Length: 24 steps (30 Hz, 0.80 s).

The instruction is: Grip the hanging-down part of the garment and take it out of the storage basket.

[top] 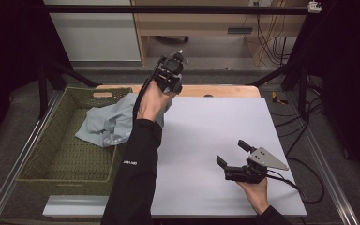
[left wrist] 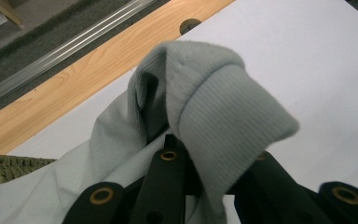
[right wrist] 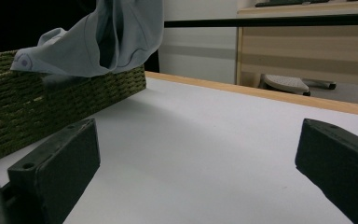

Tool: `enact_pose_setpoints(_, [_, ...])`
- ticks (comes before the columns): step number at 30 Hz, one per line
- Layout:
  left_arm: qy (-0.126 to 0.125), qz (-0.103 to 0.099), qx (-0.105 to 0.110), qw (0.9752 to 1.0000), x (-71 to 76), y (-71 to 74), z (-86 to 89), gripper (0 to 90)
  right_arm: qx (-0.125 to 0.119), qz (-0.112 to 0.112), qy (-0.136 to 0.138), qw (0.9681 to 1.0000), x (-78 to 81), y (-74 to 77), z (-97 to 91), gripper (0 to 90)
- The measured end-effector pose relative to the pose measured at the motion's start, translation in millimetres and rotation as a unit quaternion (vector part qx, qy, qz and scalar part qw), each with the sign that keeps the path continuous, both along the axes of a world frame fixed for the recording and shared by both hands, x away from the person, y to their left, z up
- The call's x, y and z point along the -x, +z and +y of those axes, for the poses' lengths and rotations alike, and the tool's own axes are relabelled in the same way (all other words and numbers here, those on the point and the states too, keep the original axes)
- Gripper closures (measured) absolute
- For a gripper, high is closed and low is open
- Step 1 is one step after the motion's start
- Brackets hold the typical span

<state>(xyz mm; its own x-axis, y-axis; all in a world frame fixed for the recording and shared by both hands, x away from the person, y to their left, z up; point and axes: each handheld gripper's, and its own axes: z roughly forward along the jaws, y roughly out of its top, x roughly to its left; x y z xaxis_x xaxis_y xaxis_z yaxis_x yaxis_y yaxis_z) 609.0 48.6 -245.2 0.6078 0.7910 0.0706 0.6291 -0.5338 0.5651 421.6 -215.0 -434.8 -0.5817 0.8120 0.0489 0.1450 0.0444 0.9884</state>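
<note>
Black jaws of the left tool (left wrist: pixel 186 172) are clamped on the ribbed cuff of a pale grey-blue garment (left wrist: pixel 214 116), lifting it above the tabletop (top: pixel 215 140) while the rest trails into the woven basket (top: pixel 47 173). Soft, light and floppy, it will sag and drag; the thick cuff looks the firmest hold. The right tool (top: pixel 232 152) rests wide open, empty.

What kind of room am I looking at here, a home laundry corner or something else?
Probably a lab or workshop set up for recording, not a home. A dark metal frame surrounds the table, cables hang behind it, and a person works with hand-held tongs, the left tongs lifting a grey garment from a woven basket.
</note>
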Motion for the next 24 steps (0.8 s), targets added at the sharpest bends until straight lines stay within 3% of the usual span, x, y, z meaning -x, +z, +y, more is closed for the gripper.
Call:
enact_pose_setpoints(2, [0.001, -0.001, 0.002, 1.0, 0.4, 1.2, 1.1, 83.0, -0.011, 0.007, 0.0, 0.9999, 0.7, 1.0, 1.2, 0.2])
enact_pose_setpoints(4, [0.001, 0.0, 0.002, 1.0, 0.6, 1.4, 1.8, 83.0, -0.005, -0.001, 0.002, 1.0, -0.3, 0.4, 0.3, 0.3])
enact_pose_setpoints(8, [0.0, 0.0, 0.002, 1.0, 0.5, 0.9, 1.7, 82.9, -0.011, 0.008, -0.001, 0.9999, 0.2, 2.4, 0.2, 0.2])
enact_pose_setpoints(10, [0.0, 0.0, 0.003, 1.0, 0.6, 0.9, 1.4, 83.0, -0.005, -0.006, 0.001, 1.0, -1.8, 2.3, -1.4, 0.3])
enact_pose_setpoints(11, [-0.001, 0.001, 0.0, 1.0, 0.5, 0.7, 1.2, 82.9, -0.009, 0.004, -0.001, 0.9999, -1.2, 3.7, -0.9, 0.2])
enact_pose_setpoints(13, [-0.001, 0.001, 0.001, 1.0, 0.5, 0.7, 1.3, 82.9, -0.015, 0.001, 0.002, 0.9999, -2.6, 5.5, -0.5, 0.3])
enact_pose_setpoints(18, [-0.002, 0.005, -0.001, 1.0, -0.6, -0.8, 1.4, 82.9, -0.002, -0.01, 0.004, 0.9999, -8.4, 12.0, 3.1, 0.3])
enact_pose_setpoints(21, [-0.003, 0.005, -0.002, 1.0, -0.9, -0.5, 1.0, 83.0, -0.019, -0.001, 0.006, 0.9998, -11.3, 17.8, 11.1, 0.2])
enact_pose_setpoints(24, [-0.002, 0.004, -0.001, 1.0, -0.9, 1.5, 2.0, 83.0, -0.006, -0.01, 0.005, 0.9999, -16.1, 20.5, 15.5, 0.2])
